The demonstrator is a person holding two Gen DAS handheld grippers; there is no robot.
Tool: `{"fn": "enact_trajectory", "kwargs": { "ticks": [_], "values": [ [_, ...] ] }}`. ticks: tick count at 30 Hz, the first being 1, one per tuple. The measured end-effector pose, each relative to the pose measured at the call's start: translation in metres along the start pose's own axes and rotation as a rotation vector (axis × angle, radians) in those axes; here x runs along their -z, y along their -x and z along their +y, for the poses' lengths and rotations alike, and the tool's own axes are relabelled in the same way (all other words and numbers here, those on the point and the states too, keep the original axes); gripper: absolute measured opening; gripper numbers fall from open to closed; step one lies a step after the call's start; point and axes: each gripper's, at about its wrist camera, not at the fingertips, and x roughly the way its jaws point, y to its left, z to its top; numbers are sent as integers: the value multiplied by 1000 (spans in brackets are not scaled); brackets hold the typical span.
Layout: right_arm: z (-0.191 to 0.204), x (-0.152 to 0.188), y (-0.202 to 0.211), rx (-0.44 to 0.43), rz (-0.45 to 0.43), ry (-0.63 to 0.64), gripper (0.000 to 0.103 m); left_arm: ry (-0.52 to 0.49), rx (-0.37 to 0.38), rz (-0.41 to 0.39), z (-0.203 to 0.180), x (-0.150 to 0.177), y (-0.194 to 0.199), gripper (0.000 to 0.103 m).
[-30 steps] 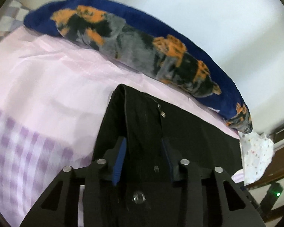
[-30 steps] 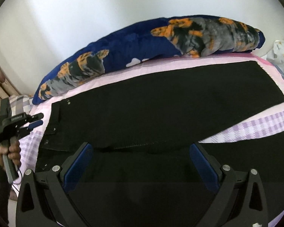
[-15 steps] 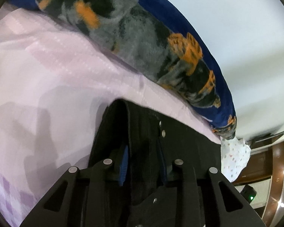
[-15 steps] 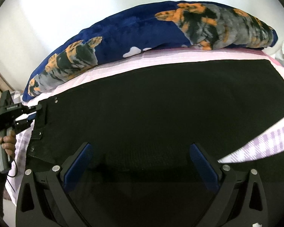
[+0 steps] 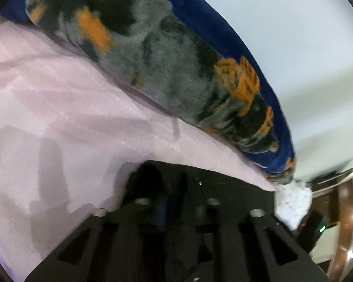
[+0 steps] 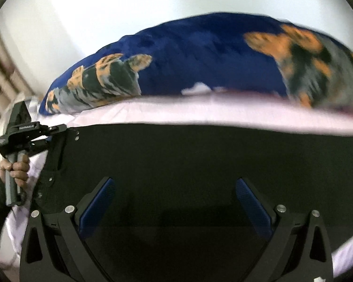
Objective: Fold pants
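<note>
One pair of black pants [image 6: 200,164]: left gripper [image 6: 58,134] fingers closing on waistband, right gripper [image 6: 174,202] fingers spread.

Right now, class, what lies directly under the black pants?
The black pants lie spread on a pale pink sheet, which shows along their edges. Whatever is beneath their middle is covered by the fabric and cannot be seen.

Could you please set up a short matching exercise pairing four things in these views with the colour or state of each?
Things:
1. pants
2. bedsheet
3. left hand-held gripper
4. right hand-held gripper

States:
A. jaws wide apart
B. pale pink
C. black, spread flat
D. jaws closing on the waistband

Pairs: 1-C, 2-B, 3-D, 4-A
</note>
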Motion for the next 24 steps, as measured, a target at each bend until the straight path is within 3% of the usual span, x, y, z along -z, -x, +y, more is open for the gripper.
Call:
{"fn": "enact_trajectory", "kwargs": {
  "ticks": [4, 10, 13, 16, 19, 24],
  "values": [
    [2, -32, -24, -54, 63, 120, 102, -73, 10, -87, -17, 10, 15, 10],
    [5, -76, -64, -236, 246, 284, 100, -288, 48, -210, -62, 31, 47, 9],
    [8, -92, -82, -372, 386, 374, 97, -359, 75, -237, -74, 41, 59, 9],
    [6, -101, -96, -451, 493, 414, 93, -395, 98, -248, -81, 43, 66, 9],
    [1, -105, -106, -519, 593, 448, 74, -391, 104, -252, -82, 44, 66, 8],
    [-22, -99, -106, -481, 642, 497, 44, -388, 108, -245, -84, 44, 68, 8]
  ]
}}
